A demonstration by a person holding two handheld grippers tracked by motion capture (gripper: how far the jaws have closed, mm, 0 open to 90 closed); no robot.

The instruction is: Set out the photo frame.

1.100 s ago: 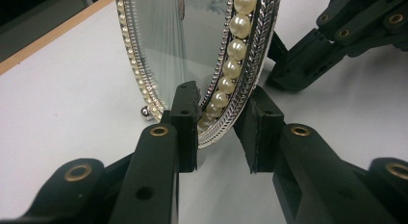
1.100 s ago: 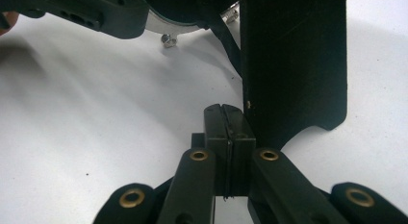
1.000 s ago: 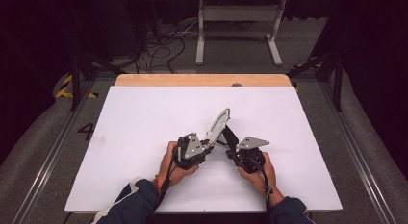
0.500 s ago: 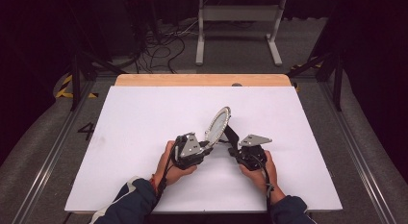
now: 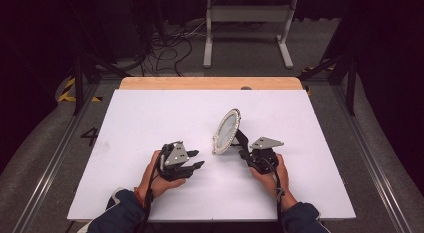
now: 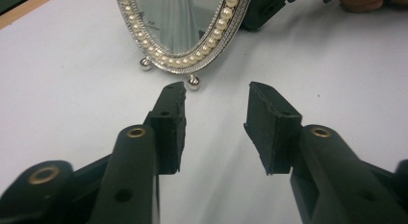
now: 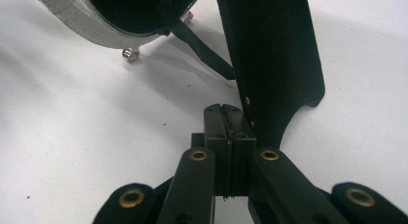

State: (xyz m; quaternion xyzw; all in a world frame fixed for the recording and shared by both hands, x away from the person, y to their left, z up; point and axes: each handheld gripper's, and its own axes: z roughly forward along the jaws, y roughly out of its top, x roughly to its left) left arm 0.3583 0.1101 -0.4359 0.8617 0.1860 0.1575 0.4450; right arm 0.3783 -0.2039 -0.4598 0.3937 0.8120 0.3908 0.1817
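An oval mirror (image 5: 226, 131) stands tilted near the middle of the white table (image 5: 150, 123). The right gripper (image 7: 230, 119), jaws closed, pinches its black back stand (image 7: 269, 56), apparently steadying it. The left gripper (image 6: 214, 108) waits nearby, jaws wide.

Parted left gripper (image 6: 216, 96) fingers (image 6: 168, 123) before pearl-rimmed oval mirror (image 6: 185, 22) on white table (image 6: 62, 89)

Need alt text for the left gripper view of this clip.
An oval mirror with a silver, pearl-beaded frame stands on small ball feet on a white table, just beyond the left gripper, whose two black jaws stand open. Another black gripper sits behind the mirror.
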